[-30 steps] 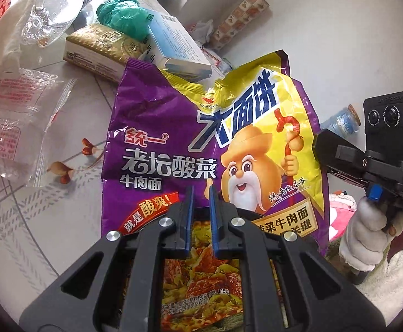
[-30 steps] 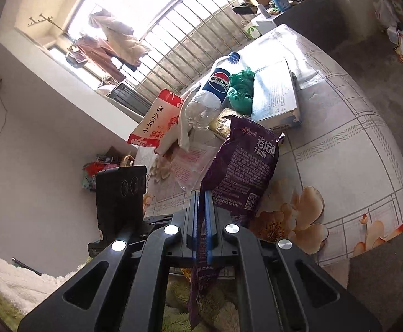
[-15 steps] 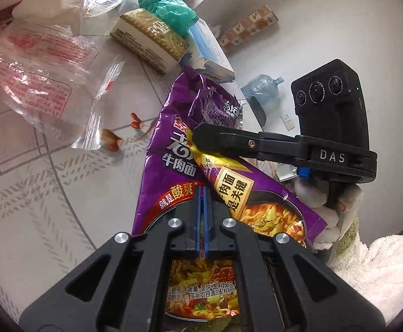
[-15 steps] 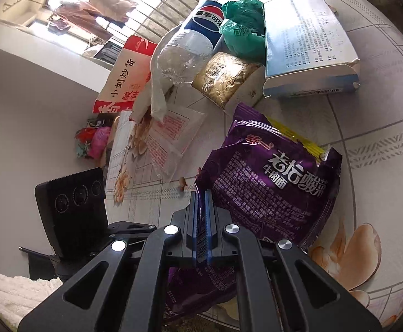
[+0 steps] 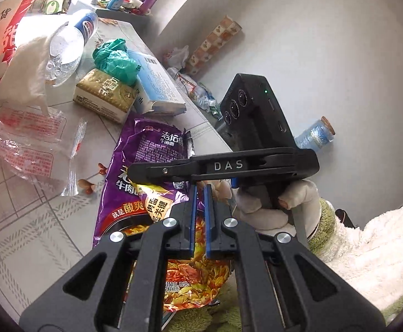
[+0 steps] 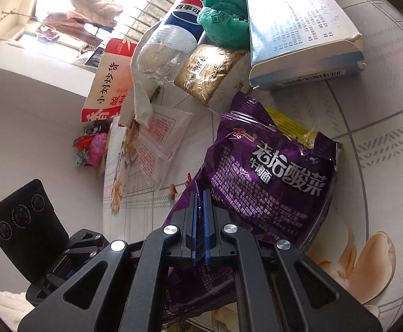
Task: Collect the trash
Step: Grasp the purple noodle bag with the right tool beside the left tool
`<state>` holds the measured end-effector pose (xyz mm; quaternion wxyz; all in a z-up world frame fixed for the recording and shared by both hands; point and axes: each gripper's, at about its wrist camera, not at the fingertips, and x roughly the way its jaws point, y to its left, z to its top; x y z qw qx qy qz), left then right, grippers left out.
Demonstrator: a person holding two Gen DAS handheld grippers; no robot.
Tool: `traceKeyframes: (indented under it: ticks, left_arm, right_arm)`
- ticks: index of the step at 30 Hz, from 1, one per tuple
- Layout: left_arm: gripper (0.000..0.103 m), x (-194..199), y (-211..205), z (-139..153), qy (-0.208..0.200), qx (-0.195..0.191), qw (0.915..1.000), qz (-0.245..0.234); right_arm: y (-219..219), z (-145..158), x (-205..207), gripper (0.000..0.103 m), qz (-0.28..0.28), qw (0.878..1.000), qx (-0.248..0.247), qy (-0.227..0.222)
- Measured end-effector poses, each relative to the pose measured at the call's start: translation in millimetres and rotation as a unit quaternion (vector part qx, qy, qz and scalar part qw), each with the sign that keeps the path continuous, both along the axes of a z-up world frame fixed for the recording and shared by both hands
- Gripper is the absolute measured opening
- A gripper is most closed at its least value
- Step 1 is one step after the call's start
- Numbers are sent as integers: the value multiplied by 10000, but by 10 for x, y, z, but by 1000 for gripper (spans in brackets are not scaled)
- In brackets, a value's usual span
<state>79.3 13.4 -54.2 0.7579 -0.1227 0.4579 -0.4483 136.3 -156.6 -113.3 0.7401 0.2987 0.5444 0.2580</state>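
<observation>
- Lying crumpled at the near edge of the table (image 6: 381,127), the purple noodle wrapper (image 6: 259,177) hangs partly over that edge.
- Right tongs (image 6: 199,193) are clamped on the wrapper's near left edge, the purple film pinched between the blue pads.
- Left tongs (image 5: 199,191) stand over the wrapper's printed lower part with only a thin slit between the pads; whether they pinch the film I cannot tell.
- A gloved hand (image 5: 270,207) holds the right tongs' handle just beyond the left tongs.
- Behind the wrapper lie a gold packet (image 6: 212,69), a blue box (image 6: 298,36), a green bag (image 6: 226,19), a cola bottle (image 6: 173,30) and a clear plastic bag (image 5: 27,141).
</observation>
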Motion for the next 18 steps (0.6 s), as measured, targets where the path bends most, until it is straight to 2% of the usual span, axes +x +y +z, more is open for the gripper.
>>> traceKeyframes:
  ticks: [3, 4, 8, 10, 12, 14, 16, 18]
  left_arm:
    - [2, 10, -108, -189, 196, 648, 9977, -24]
    - [2, 39, -138, -240, 281, 728, 9970, 2]
    - [2, 75, -99, -314, 408, 728, 9965, 108]
    - [2, 109, -106, -334, 429, 700, 9966, 112]
    - [1, 133, -113, -352, 393, 691, 9968, 110]
    - [1, 119, -59, -368, 399, 649, 9970, 115]
    - [0, 128, -57, -374, 389, 614, 9973, 126]
    - [0, 142, -90, -395, 388, 561, 9976, 135]
  right_arm:
    - [-93, -19, -22, 3, -54, 10000, 78, 23]
    - [-105, -24, -23, 3, -74, 9999, 104, 26]
    - [-185, 19, -62, 11, -120, 9998, 139, -57]
    - [-252, 136, -122, 17, -247, 9992, 22, -318]
    - [-396, 279, -218, 28, -439, 9971, -66, -615]
    - [-570, 394, -321, 31, -659, 9943, -102, -826]
    - [-764, 443, -408, 34, -956, 9913, -308, -856]
    - [-927, 398, -461, 36, -1231, 9890, -431, -705]
